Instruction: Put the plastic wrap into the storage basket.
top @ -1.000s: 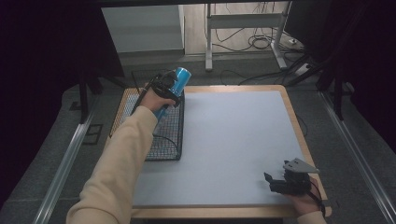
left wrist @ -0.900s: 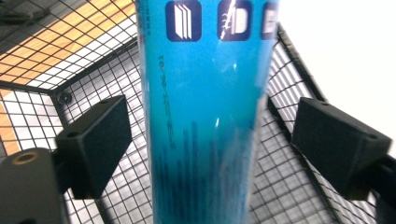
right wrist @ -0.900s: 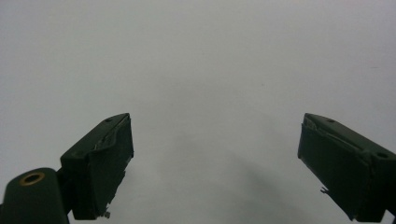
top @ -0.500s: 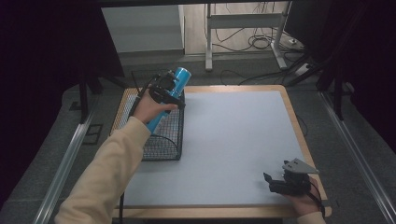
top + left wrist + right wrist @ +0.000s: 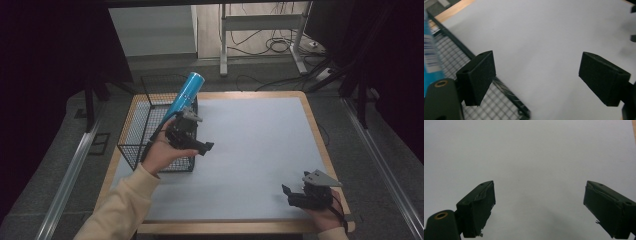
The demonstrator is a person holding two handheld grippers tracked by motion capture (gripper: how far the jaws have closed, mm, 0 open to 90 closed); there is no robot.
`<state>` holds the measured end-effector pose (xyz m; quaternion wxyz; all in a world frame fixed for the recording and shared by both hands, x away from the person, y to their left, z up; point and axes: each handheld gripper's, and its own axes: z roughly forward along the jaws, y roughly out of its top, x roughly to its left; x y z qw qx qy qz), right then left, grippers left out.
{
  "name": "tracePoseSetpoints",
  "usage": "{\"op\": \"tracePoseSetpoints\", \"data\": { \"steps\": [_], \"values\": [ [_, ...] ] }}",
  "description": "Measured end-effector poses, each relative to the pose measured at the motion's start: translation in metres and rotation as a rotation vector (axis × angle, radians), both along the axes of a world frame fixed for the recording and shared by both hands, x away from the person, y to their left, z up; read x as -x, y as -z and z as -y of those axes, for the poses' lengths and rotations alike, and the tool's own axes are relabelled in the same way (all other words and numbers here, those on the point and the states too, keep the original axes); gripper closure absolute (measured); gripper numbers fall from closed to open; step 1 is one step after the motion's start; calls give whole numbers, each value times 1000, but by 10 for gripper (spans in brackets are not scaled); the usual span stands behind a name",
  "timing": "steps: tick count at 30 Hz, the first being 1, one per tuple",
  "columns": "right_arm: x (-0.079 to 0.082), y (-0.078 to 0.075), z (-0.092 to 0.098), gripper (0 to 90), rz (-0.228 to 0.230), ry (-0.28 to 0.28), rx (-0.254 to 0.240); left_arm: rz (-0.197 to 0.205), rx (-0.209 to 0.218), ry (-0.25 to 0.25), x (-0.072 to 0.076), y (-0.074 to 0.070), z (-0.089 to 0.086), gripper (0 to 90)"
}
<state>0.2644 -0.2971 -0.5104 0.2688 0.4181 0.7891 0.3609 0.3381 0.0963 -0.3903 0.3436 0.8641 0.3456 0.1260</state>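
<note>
Left gripper point(image 5: 192, 145) had drawn back from the blue can point(image 5: 184, 95), jaws open and empty, leaving it propped in the wire basket point(image 5: 131, 145); right gripper point(image 5: 300, 195) idled open on the bench point(image 5: 250, 135).

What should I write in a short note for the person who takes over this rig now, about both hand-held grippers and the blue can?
Left hand-held gripper: jaws open, empty, over the right edge of the wire basket.
Right hand-held gripper: jaws open, empty, low over the white table near its front right corner.
Blue can: in the basket, leaning tilted against the far right corner, top above the rim.
Done: the can is in the basket and released.
Left: probably nothing but to draw the left hand clear; I see no other item on the table.
</note>
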Motion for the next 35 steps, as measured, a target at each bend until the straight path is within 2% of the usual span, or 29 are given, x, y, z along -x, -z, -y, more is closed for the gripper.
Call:
{"op": "tracePoseSetpoints", "data": {
  "steps": [1,2,3,5,6,9,10,11,15,19,22,31,35],
  "values": [
    [0,0,0,110,0,0,0,0,0,0,0,0,0,145],
    [0,0,0,109,0,-1,0,5,7,7,6,5,2,145],
    [1,-1,-1,109,5,-3,1,5,-2,31,18,15,6,147],
    [1,-1,-1,109,7,-3,-1,5,-12,45,30,27,7,149],
    [1,-1,0,109,7,-1,-2,5,-12,45,30,27,7,150],
    [0,-1,0,109,8,-1,-2,1,-14,45,48,55,7,153],
    [-1,-1,0,109,8,-1,-5,1,-14,45,48,55,7,155],
    [-1,-1,0,109,7,-2,-7,-16,-10,45,54,69,5,160],
    [0,-2,-2,109,10,-3,-7,-52,-8,23,59,88,-1,159],
    [-1,-2,-2,109,9,-1,-10,-50,-14,7,58,92,-3,160],
    [-1,-2,-2,109,11,-6,-11,-41,-1,-11,58,93,-7,160],
    [-1,-4,-4,109,21,-19,-26,-44,-24,-22,58,102,-12,154],
    [-3,-5,-7,107,33,-38,-28,-31,-33,-35,59,106,-15,152]
  ]
}}
